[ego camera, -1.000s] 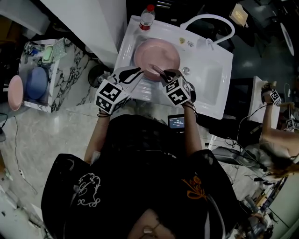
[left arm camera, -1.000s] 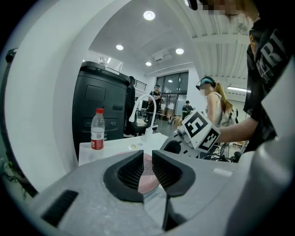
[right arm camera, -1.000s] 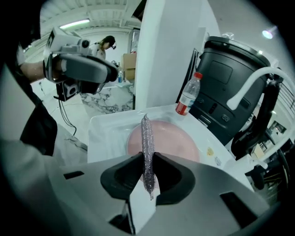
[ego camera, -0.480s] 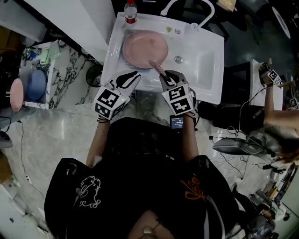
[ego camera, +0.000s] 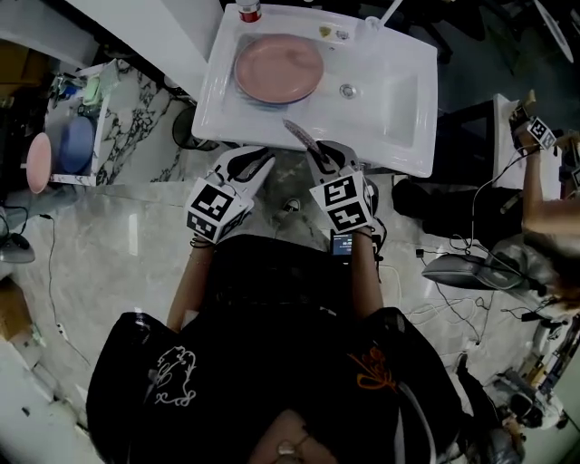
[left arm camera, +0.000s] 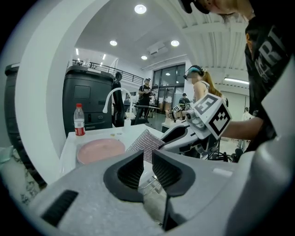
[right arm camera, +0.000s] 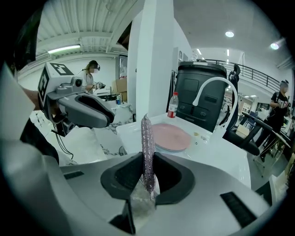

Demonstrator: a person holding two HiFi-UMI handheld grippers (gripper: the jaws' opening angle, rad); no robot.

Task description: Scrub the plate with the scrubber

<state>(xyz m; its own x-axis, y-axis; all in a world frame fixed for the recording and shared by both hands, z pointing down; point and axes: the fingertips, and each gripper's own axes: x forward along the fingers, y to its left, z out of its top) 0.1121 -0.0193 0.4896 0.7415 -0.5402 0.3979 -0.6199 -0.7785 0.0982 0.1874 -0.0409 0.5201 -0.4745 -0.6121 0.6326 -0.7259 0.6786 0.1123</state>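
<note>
Head view, looking steeply down: me in a black top, standing at a white sink unit [ego camera: 399, 136], one gripper in each hand, both held just short of the sink's near edge.

Right gripper [ego camera: 319, 154]: jaws clamped on the scrubber [ego camera: 297, 136], a thin, silvery, glittery pad gripped edge-on. It sticks up and fwd out of the jaws, over the sink's near rim. In the right gripper view the scrubber [right arm camera: 146, 138] stands upright between the two dark pads of the right gripper [right arm camera: 147, 167], pinched on both sides.

Left gripper [ego camera: 249, 163]: just beside the right one, to its left. In the left gripper view its jaws [left arm camera: 147, 159] stand only a narrow slit apart w/ nothing between them. The right gripper [left arm camera: 162, 144] and the scrubber's mesh face [left arm camera: 145, 144] show just past them.

Plate [ego camera: 279, 68]: pink, round, lying flat on the left part of the sink unit, towards the back. It's well apart from the scrubber and from both grippers; nothing touches it. Seen also in the right gripper view [right arm camera: 169, 137] and the left gripper view [left arm camera: 100, 150].

Bottle [ego camera: 247, 12]: clear w/ a red cap, upright at the sink's back left corner, just behind the plate. White curved faucet [right arm camera: 212, 90] rises at the back.

Marble-patterned shelf [ego camera: 118, 118] to the left of the sink holds a blue dish [ego camera: 77, 145].
</note>
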